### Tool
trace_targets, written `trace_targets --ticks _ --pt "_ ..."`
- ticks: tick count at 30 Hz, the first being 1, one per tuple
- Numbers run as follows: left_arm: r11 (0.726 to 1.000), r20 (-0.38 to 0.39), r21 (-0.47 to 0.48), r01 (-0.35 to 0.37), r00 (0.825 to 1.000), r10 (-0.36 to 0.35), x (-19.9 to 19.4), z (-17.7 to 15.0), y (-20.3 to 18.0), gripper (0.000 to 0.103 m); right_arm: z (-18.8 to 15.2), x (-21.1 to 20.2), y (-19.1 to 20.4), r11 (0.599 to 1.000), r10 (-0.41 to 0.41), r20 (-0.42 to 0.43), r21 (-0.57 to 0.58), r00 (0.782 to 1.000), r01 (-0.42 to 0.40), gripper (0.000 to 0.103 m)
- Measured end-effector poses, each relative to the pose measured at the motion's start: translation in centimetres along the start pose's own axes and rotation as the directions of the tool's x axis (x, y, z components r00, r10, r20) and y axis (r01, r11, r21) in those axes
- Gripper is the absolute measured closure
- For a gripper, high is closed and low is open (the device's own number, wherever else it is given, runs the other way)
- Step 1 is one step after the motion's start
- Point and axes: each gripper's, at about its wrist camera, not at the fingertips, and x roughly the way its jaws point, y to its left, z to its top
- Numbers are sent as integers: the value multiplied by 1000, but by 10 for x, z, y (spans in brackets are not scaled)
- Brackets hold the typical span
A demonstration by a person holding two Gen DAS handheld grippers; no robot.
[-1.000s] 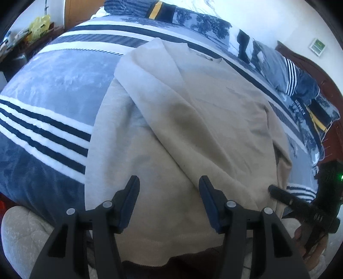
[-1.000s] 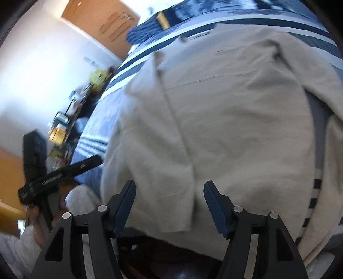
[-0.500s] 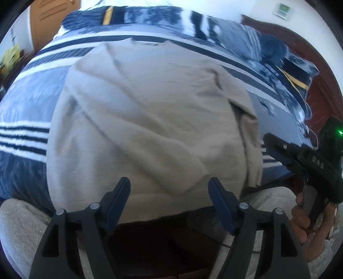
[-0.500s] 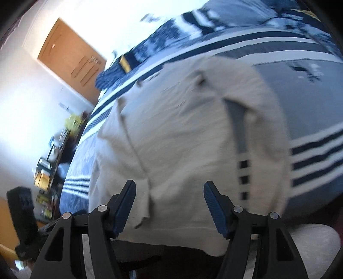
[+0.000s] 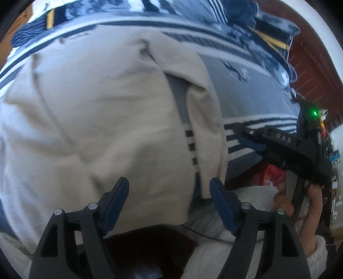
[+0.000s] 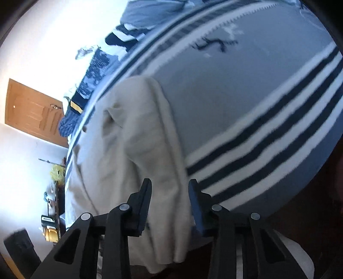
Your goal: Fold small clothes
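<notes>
A beige sweater [image 5: 103, 111] lies flat on a blue bed with dark and white stripes. Its left sleeve is folded across the body; its right sleeve [image 5: 205, 120] lies down the right side. My left gripper [image 5: 169, 188] is open and empty over the sweater's lower hem near the bed's front edge. My right gripper [image 6: 170, 193] is open, with its jaws either side of the right sleeve [image 6: 167, 171] near the cuff, not closed on it. The right gripper also shows in the left wrist view [image 5: 253, 139], beside the sleeve.
The striped blanket [image 6: 257, 103] stretches right of the sweater. Pillows [image 5: 246, 17] lie at the head of the bed, with a dark red headboard [image 5: 310, 64] behind. A wooden door [image 6: 32, 113] and a cluttered desk [image 6: 51, 214] stand at the left.
Both grippers have swung right along the bed's front edge. The right gripper moved from the sweater's hem to the right sleeve, and its jaws are narrower than before.
</notes>
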Motion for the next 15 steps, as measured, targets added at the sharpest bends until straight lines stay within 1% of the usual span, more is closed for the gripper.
trace_targets --ticks 2,4,5,7,8,9,10,11,12,14,15 --pt "999 -29 35 16 999 -15 16 2 -14 27 -1 10 -3 1000 18 -44 -15 999 -18 65" --pt "997 -59 80 6 998 -2 37 4 -30 27 -1 19 -2 999 -16 -78 -52 997 12 65" --pt "995 -68 101 1 998 6 47 4 -38 28 -2 25 -6 999 -24 -100 -50 995 19 65" --pt "992 -85 125 -3 996 14 61 4 -50 35 -1 30 -14 1000 3 -131 -18 991 -6 66" --pt "990 -90 143 -8 996 21 69 4 -57 40 1 28 -19 999 33 -133 6 991 -33 66" --pt "988 -89 156 -25 995 39 73 4 -61 56 2 27 -25 997 74 -135 37 988 -69 66" --pt "982 -92 178 -54 993 72 79 4 -65 73 3 25 -32 992 111 -132 73 985 -102 66" --pt "977 -97 199 -77 990 98 83 5 -68 80 4 26 -36 988 129 -129 96 983 -118 66" --pt "978 -107 200 -61 991 84 84 6 -68 91 4 26 -40 983 151 -126 120 981 -136 66" --pt "989 -106 147 -17 994 33 77 7 -63 94 4 27 -41 977 182 -129 139 975 -164 66" --pt "995 -102 96 34 994 -24 70 7 -54 95 3 29 -38 976 192 -137 129 972 -175 65"
